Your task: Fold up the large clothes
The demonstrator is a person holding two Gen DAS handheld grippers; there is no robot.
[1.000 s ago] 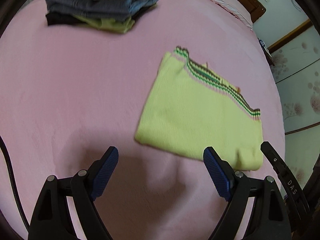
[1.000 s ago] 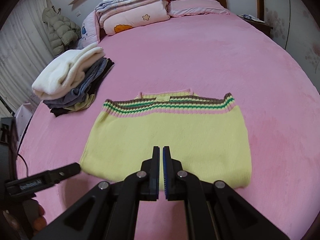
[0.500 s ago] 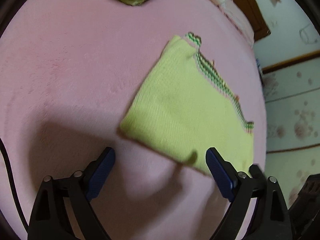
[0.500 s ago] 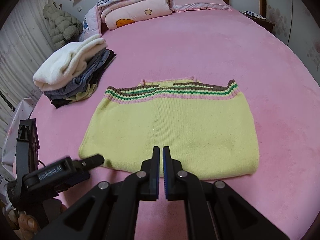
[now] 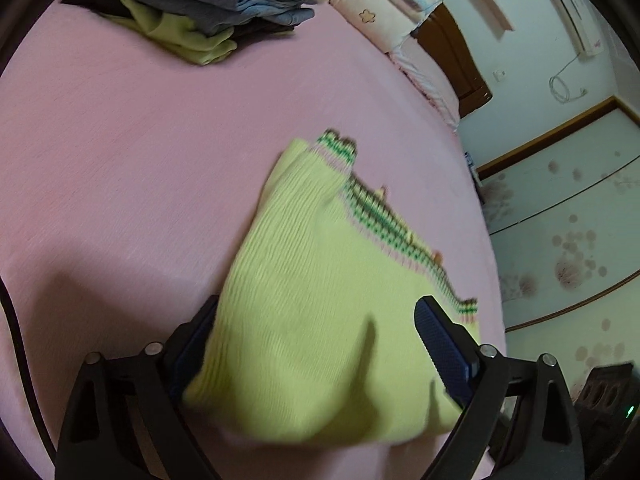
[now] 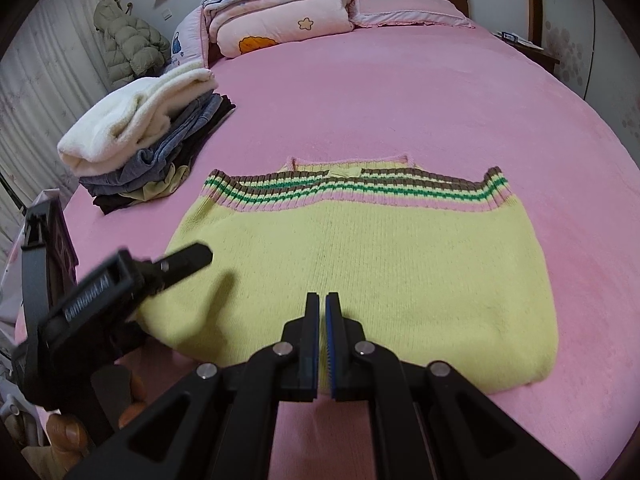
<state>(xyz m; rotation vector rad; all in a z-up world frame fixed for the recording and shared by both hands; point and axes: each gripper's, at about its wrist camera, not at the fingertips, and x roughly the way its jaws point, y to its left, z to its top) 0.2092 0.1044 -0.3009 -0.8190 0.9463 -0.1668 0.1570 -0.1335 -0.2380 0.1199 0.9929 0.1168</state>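
From the stack of folded clothes [image 6: 148, 140] at ten o'clock, across to the yellow striped sweater [image 6: 360, 264] lying flat mid-bed [image 6: 400, 92]. The left hand-held gripper [image 5: 316, 344], jaws wide apart, straddles the sweater's near corner; closing there could bunch several layers. The right hand-held gripper [image 6: 323, 344], jaws together and empty, hangs over the near edge at six o'clock.

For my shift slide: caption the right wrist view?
Shut right gripper over folded yellow sweater on pink bed; left gripper at its left corner.
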